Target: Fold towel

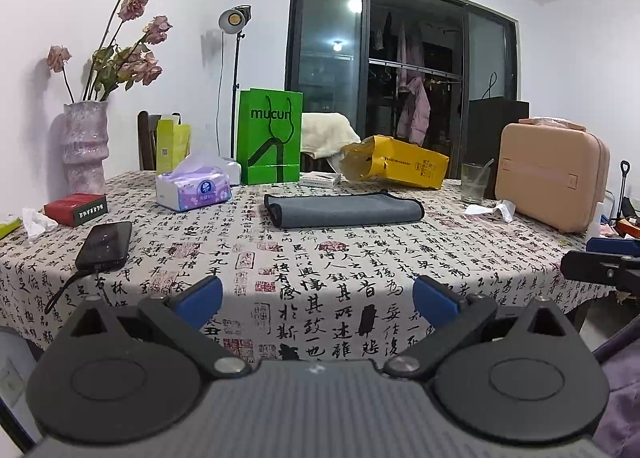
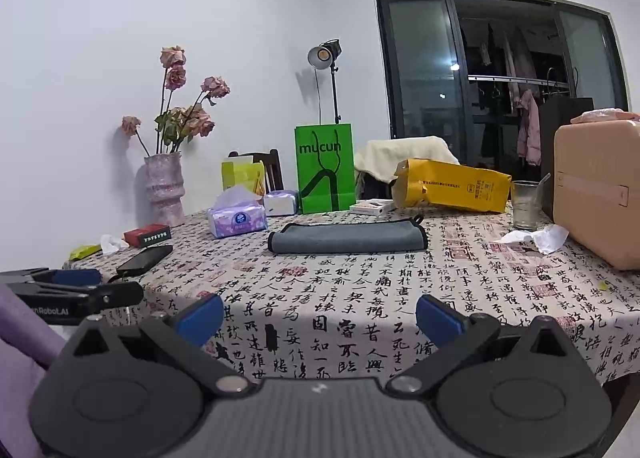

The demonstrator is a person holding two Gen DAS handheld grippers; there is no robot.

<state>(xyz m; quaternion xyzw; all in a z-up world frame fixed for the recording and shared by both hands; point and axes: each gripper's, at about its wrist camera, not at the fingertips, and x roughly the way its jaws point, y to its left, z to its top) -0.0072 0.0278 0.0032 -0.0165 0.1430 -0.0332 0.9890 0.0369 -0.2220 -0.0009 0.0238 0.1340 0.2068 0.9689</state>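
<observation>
The left gripper fingers stand spread apart; the folded grey towel lies on the table well ahead of them.

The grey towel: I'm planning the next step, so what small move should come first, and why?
Probably bring both grippers forward toward the grey towel. It lies flat, apparently already folded, mid-table, while the left gripper and right gripper are open, holding nothing, back at the near table edge, well short of it.

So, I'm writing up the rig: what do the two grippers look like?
Both match: the left gripper and right gripper have blue fingertip pads on black linkage arms, round black pivot housings and a ribbed grey body. White lettering reading "nRobot.AI" shows on the left gripper's side in the right wrist view. No cables or sleeves show.
</observation>
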